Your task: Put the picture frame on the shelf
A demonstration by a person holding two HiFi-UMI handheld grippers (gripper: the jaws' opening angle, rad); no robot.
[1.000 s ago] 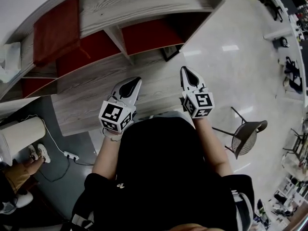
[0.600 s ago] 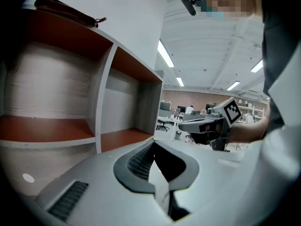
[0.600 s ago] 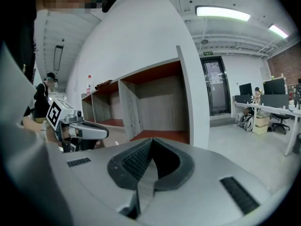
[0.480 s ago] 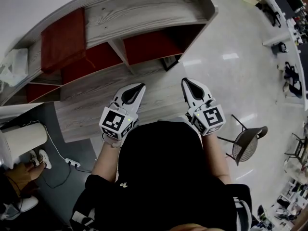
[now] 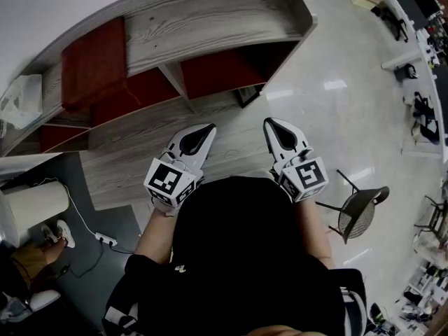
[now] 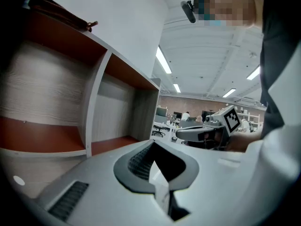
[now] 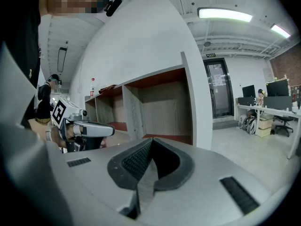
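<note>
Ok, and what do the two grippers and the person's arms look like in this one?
Both the left gripper and right gripper are pale grey shells tapering to a point, with black ribbed pads lining the jaws. Each carries a white cube with black square markers at its rear. The person wears a black short-sleeved top.

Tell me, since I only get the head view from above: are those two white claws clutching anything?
Observer: No. The left gripper view shows the left gripper with its jaws together and nothing between them.
Operator: And the other one?
Observer: The same. In the right gripper view the right gripper is shut and empty.
Operator: What stands ahead of it?
Observer: Past the end of the shelf there is a door with a green sign above it.
</note>
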